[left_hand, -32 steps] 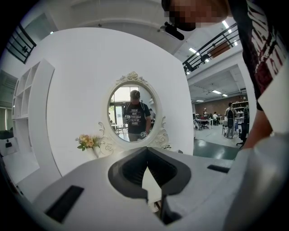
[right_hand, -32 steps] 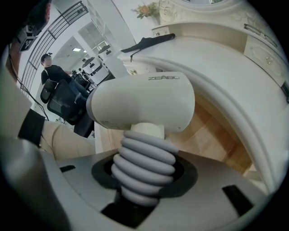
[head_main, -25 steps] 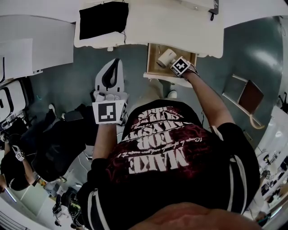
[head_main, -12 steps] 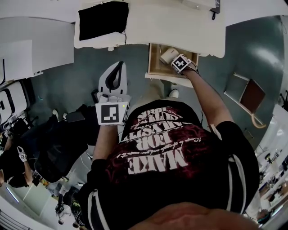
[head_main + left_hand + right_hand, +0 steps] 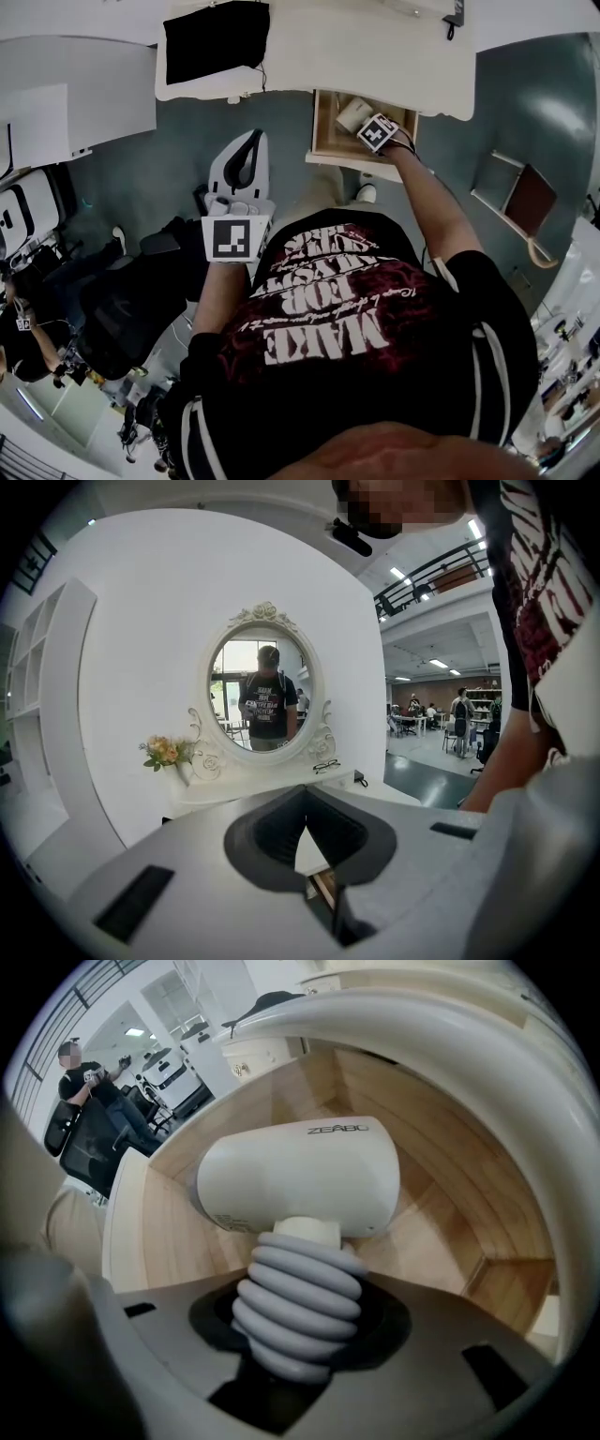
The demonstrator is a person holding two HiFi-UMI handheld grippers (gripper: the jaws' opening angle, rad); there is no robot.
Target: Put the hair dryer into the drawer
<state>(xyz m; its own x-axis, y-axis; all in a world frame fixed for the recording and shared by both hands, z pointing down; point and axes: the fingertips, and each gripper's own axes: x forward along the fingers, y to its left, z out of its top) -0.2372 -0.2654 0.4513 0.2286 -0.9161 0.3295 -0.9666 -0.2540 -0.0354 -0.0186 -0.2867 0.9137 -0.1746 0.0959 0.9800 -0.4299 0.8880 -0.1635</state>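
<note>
The cream hair dryer (image 5: 300, 1180) has a ribbed grey handle. My right gripper (image 5: 298, 1340) is shut on that handle and points steeply down. The dryer's body hangs inside the open wooden drawer (image 5: 450, 1213), close above its floor; whether it touches I cannot tell. In the head view the hair dryer (image 5: 352, 114) sits in the drawer (image 5: 323, 136) under the table edge, with the right gripper's marker cube (image 5: 378, 132) beside it. My left gripper (image 5: 246, 150) is held out to the left of the drawer, shut and empty. Its jaw tips meet in the left gripper view (image 5: 306, 819).
The white dressing table (image 5: 375, 47) carries a black cloth (image 5: 216, 37). An oval mirror (image 5: 265, 696), a flower vase (image 5: 167, 754) and glasses (image 5: 326, 765) stand on it. A black office chair (image 5: 122, 300) is at my left, a wooden-framed piece (image 5: 525, 202) at my right.
My right gripper has sunk with the hair dryer, deeper into the drawer. The left gripper has barely moved.
</note>
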